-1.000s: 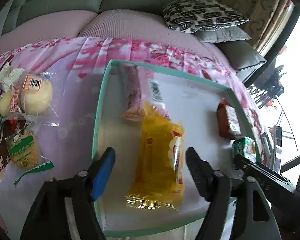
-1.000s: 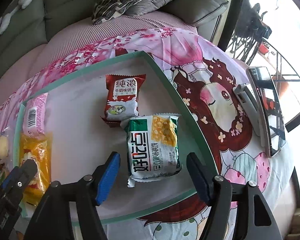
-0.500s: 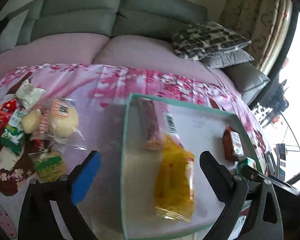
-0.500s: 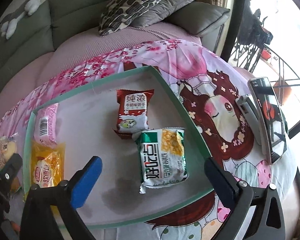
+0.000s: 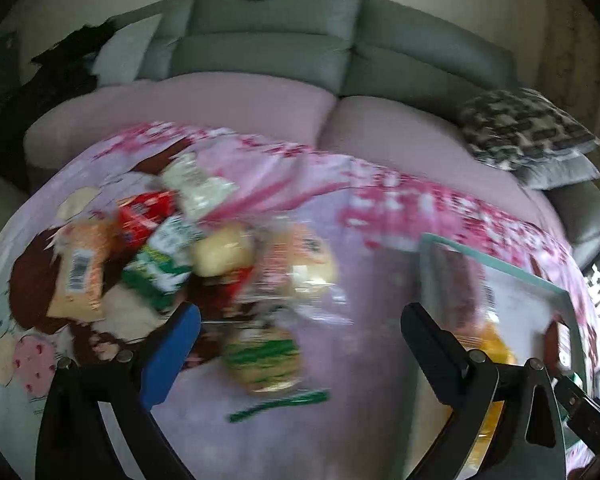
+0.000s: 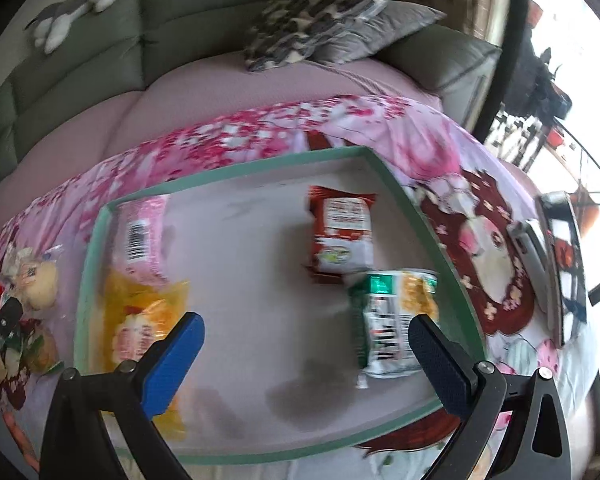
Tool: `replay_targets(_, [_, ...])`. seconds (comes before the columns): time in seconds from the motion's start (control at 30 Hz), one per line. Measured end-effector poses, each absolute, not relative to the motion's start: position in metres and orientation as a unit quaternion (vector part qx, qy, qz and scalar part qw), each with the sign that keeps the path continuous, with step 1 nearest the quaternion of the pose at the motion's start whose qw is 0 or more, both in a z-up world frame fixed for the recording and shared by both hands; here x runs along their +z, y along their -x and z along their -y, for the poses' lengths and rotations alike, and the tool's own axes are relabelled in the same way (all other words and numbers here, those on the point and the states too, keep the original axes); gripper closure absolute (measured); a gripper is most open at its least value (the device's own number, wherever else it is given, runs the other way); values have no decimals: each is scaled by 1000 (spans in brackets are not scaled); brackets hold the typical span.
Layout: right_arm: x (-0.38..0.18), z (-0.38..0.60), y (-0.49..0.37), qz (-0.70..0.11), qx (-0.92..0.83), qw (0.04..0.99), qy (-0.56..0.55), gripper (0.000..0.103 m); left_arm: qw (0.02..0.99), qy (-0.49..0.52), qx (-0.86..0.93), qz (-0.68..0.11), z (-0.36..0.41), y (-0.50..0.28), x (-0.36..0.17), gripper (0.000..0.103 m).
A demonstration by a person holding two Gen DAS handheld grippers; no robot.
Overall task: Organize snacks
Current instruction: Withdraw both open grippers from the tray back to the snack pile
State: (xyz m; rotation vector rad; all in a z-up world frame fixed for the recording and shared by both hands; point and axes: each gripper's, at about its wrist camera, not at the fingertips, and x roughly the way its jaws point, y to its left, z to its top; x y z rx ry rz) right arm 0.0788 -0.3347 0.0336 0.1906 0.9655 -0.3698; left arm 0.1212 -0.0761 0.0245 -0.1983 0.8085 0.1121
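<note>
Both tongs, left [image 5: 300, 344] and right [image 6: 306, 354], have spread wide, releasing snacks.

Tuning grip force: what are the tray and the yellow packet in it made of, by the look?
Tray: looks like painted board or card, matte pale floor with a flat green rim; unsure.
Yellow packet: translucent plastic film, glossy and crinkled, contents showing through.
</note>
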Motion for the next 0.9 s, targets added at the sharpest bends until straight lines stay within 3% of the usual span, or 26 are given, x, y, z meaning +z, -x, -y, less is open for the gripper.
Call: replay_targets(0.9, [35, 159, -114, -441, 16, 897, -12, 0, 861, 106, 296, -400, -96, -79, 37, 3])
